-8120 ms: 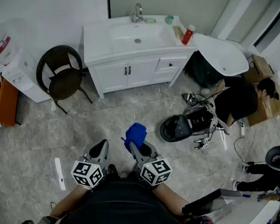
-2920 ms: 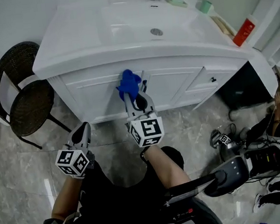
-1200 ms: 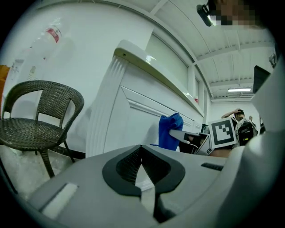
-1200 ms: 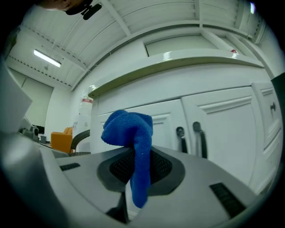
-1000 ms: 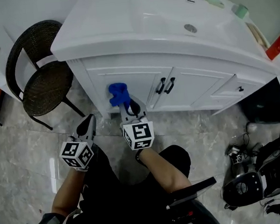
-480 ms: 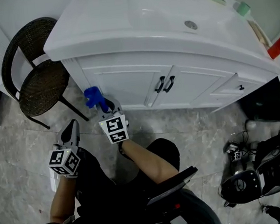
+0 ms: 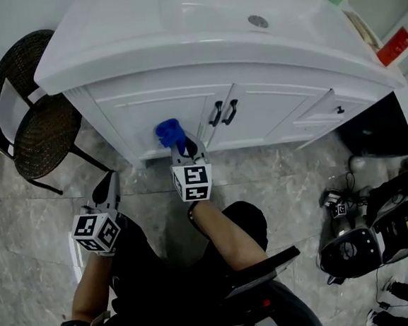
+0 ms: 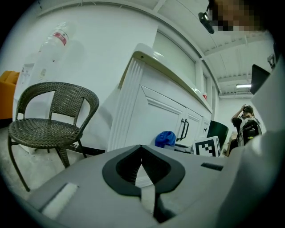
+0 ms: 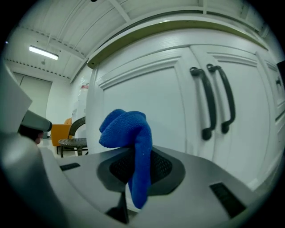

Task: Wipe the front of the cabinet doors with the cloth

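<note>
While the right tool (image 7: pixel 182 148) pinches the blue cloth (image 7: pixel 168 132), the cloth sits at the left cabinet door (image 7: pixel 158 111).
It bunches above the clamped jaws, one tail hanging between them, left of the paired door handles (image 7: pixel 222 112); contact with the panel is unclear. Jaws together and empty, the left tool (image 7: pixel 108 181) hangs farther left of the handles, off the cabinet, with the wicker chair (image 7: pixel 28 114) farthest left.
</note>
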Available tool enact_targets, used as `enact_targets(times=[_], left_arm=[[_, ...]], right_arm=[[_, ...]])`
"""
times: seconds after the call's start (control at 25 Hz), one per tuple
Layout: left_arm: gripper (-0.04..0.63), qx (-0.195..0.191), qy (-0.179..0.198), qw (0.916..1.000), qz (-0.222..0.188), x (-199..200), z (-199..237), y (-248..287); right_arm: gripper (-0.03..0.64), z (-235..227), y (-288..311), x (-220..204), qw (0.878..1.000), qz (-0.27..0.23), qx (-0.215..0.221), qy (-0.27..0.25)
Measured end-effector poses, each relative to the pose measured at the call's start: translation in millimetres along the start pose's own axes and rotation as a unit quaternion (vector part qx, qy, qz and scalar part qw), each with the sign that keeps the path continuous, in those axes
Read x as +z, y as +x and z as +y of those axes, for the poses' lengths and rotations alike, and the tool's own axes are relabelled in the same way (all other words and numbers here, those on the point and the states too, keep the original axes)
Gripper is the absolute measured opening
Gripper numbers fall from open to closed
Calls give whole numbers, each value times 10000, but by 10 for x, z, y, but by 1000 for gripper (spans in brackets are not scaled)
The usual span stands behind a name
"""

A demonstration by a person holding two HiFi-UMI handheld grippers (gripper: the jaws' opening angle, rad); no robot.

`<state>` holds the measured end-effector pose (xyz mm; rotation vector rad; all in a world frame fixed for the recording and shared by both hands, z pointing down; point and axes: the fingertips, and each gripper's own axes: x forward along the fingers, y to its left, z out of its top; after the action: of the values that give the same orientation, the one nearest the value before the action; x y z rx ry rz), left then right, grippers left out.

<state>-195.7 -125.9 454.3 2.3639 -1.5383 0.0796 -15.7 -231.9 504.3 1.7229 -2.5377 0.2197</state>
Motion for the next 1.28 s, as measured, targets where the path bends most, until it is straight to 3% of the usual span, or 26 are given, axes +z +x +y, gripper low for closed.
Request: enact_targets(times=[0.24,0.44,0.56,0.72,0.96,1.12,1.28], left_arm=[[3,-356,-25,9994,18,-42,-225,170],[3,-475,-52,9989,-24,-37,-328,215],[3,-444,-79,9990,-41,-40,-311,190],[3,-289,-101,9995,-51,-19,-204,107],[3,123,-79,9999,-84,10,30,-163],[3,539,-112,9984,-98,22,269,-429],[3,898,-161,9957,-147,10,464,-640]], right_arm=[[52,-833,-333,-178,9944,160,-962,397],[52,-1005,-517,-286,9903,263,-1202,653],[52,-762,-495,-262,9936,216,-879,680],[52,-107,-349,-213,9980,181,-54,608],[52,917,-36,-343,9917,347,1173,390],[52,1242,220,-505,9876,519,1437,360],[52,1294,388,-676,9872,681,1419,275]])
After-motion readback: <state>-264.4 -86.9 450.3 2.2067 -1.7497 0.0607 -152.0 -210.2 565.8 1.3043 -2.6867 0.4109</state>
